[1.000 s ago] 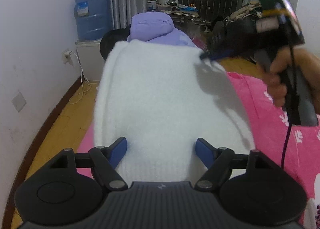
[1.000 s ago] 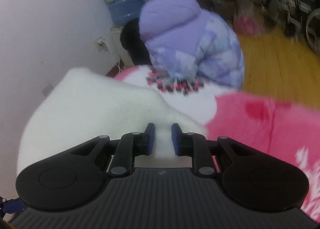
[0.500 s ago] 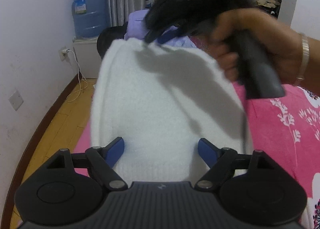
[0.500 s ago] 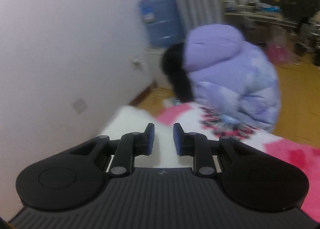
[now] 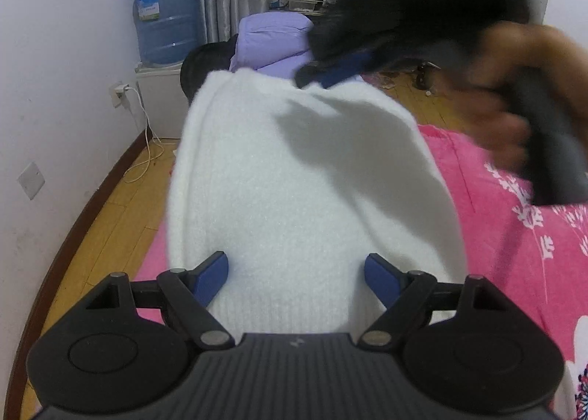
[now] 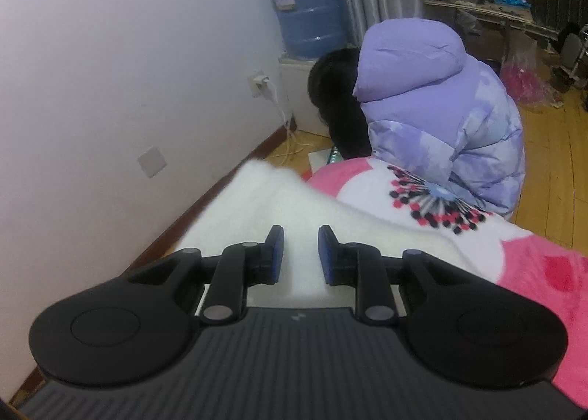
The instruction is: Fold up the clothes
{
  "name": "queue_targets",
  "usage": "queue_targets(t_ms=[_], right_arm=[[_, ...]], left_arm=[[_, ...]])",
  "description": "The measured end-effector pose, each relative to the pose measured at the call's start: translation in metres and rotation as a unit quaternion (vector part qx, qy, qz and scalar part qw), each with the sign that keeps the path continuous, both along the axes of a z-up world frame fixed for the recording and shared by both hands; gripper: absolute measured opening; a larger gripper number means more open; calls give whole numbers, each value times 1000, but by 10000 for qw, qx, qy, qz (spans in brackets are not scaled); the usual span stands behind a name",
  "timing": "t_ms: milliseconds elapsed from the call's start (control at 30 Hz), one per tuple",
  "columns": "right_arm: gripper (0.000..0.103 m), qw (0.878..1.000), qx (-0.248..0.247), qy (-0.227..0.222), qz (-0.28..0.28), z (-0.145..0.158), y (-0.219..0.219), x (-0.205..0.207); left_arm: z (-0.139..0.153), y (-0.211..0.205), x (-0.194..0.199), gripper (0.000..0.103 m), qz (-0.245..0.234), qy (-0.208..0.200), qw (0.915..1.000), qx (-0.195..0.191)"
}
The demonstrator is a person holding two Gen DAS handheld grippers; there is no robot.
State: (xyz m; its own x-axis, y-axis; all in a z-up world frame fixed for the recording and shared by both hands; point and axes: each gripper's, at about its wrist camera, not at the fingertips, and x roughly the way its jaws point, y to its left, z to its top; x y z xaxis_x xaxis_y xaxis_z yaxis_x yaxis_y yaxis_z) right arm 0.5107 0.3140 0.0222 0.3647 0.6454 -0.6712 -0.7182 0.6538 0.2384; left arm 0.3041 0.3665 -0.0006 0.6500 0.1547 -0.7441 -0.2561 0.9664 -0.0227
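From the left wrist view, the left claw (image 5: 296,271) stood spread wide, its blue pads on either side of the ribbed hem of the fluffy white knitted sweater (image 5: 294,181), gripping nothing. The sweater lay lengthwise along the pink floral bed blanket (image 5: 514,236), near its left edge. The right claw (image 5: 332,74), blurred, hovered over the far end; whether it touched the knit could not be told.

From the right wrist view, the right claw (image 6: 297,254) was slightly parted with white sweater (image 6: 257,207) beneath it, apparently pinching nothing. The risk: soft knit slipping from a shallow pinch, or the garment sliding off the bed edge toward the wooden floor (image 6: 551,170).
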Motion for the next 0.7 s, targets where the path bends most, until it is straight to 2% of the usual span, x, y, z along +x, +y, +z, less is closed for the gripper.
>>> queue_targets(t_ms=[100, 333, 500, 633, 700], right_arm=[[21, 9996, -132, 18, 248, 5, -19, -11], [20, 9968, -743, 227, 169, -33, -19, -19], [21, 9984, -364, 427, -24, -21, -40, -27], [21, 9988, -219, 362, 251, -3, -75, -53], [21, 9977, -279, 449, 429, -7, -83, -66]], left_arm=[[1, -1, 0, 82, 19, 29, 10000, 7], [3, -5, 6, 83, 0, 127, 9998, 161], [11, 0, -17, 78, -80, -47, 9998, 176], [6, 9, -34, 78, -19, 111, 9997, 208], [-1, 14, -34, 79, 26, 206, 9997, 104]])
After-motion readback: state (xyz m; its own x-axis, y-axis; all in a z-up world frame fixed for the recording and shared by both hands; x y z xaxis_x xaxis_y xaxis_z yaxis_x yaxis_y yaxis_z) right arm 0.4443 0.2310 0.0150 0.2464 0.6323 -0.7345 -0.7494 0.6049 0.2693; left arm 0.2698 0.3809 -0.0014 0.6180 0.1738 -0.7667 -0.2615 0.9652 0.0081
